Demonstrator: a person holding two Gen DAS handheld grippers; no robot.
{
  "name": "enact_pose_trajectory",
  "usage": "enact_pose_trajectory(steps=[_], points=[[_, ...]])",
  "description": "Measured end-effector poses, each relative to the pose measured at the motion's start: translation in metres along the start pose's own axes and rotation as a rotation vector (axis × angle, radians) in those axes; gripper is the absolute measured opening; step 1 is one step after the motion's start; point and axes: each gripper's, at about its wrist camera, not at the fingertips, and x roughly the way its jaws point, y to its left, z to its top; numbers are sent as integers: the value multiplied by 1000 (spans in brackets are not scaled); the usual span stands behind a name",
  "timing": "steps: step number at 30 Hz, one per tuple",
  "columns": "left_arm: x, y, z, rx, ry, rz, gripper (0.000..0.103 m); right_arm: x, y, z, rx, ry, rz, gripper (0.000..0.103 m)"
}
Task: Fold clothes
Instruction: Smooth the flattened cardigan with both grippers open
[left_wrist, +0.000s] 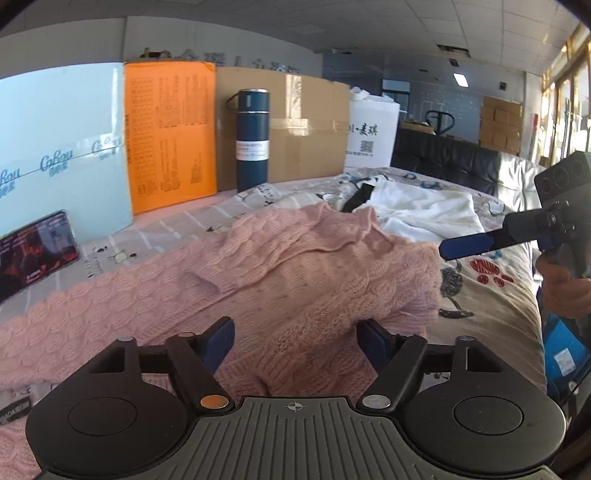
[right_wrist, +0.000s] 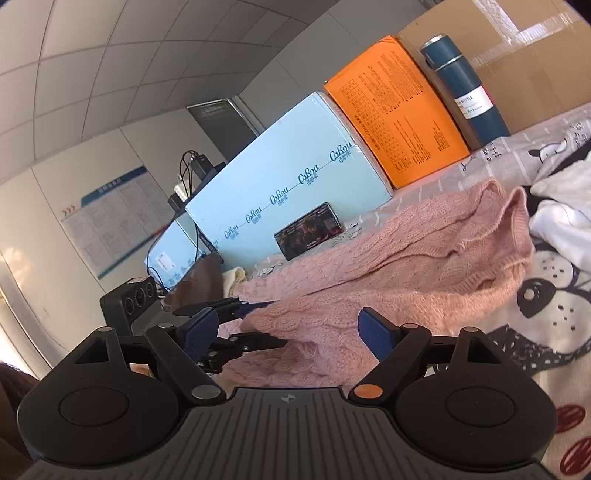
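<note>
- Both my claws stand released: left gripper (left_wrist: 295, 341) hangs over the pink sweater (left_wrist: 295, 266), right gripper (right_wrist: 286, 332) at its other edge.
- Sweater lies part-folded on the patterned bedsheet (left_wrist: 491, 295), one sleeve already across.
- Next, I judge: pinch the near hem and carry it over.

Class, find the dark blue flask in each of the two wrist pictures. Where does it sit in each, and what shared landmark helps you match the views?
Left wrist view: the flask stands upright, upper centre-left, in front of the cardboard box.
Right wrist view: the flask is at the upper right, leaning in the picture.
Shared landmark: the orange box, right beside the flask in both views.
</note>
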Motion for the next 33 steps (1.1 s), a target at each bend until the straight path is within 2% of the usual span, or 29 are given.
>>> enact_pose_trajectory(steps=[2,3,6,11,13,16,19,21,24,28,31,33], points=[[-5,11,0,-58,-31,-12,81,13,4,4,-43,21,-28,82],[-8,15,0,-84,-52,-17,89,19,5,5,-61,32,-45,82],[-7,17,4,-96,-81,67,93,40,7,7,-117,67,-106,82],[20,10,12,-13,-9,200,93,69,16,5,-225,101,-206,82],[32,6,10,43,50,237,93,78,20,2,-290,116,-293,82],[43,-1,0,128,111,263,93,89,19,-4,-374,151,-431,82],[38,-1,-2,148,91,269,93,100,13,-12,-440,211,-527,82],[28,-2,0,152,53,280,93,105,8,-15,-447,233,-545,82],[4,-2,0,167,-35,300,93,99,12,-16,-461,200,-528,82],[-35,0,-7,206,-153,291,94,74,23,-16,-531,103,-457,83],[-57,-1,-16,258,-188,330,99,56,32,-17,-620,50,-410,88],[-67,0,-23,287,-187,373,100,50,36,-19,-673,58,-404,88]])
